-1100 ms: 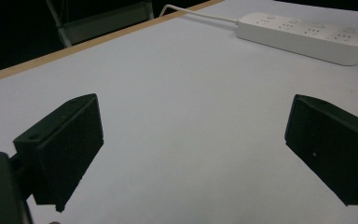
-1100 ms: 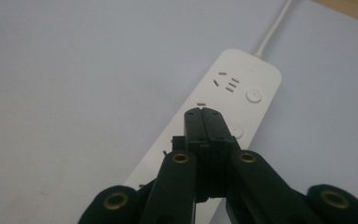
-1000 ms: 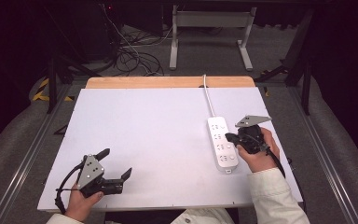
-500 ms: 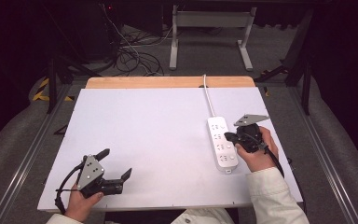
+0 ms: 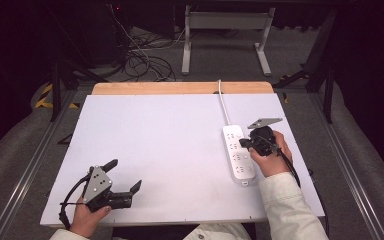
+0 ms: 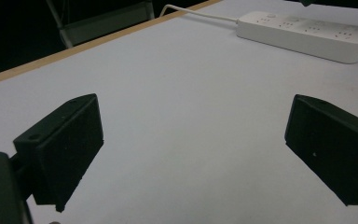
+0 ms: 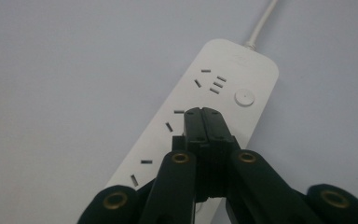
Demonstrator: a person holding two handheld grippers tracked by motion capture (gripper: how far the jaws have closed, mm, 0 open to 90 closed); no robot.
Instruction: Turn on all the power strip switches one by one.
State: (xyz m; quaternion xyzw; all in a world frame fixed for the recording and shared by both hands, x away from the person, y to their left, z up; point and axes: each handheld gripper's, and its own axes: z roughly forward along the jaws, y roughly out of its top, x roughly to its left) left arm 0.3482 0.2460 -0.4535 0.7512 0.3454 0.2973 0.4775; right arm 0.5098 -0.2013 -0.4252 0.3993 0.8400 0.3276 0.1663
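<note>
White power strip lies flat on the pale table at about four o'clock from the table's middle, its long side running roughly twelve to six. Its white cord leaves the far end toward twelve o'clock and passes over the wooden back edge. In the right gripper view the strip shows its socket slots and a round button near the cord end.

The right gripper sits at the strip's three o'clock side, held by the right hand, its jaws pressed together with nothing between them; their tip is over the strip's top face, just short of the button, though contact cannot be told.

The left gripper rests near the table's seven o'clock corner in the left hand, well apart from the strip, its jaws spread wide over bare table.
</note>
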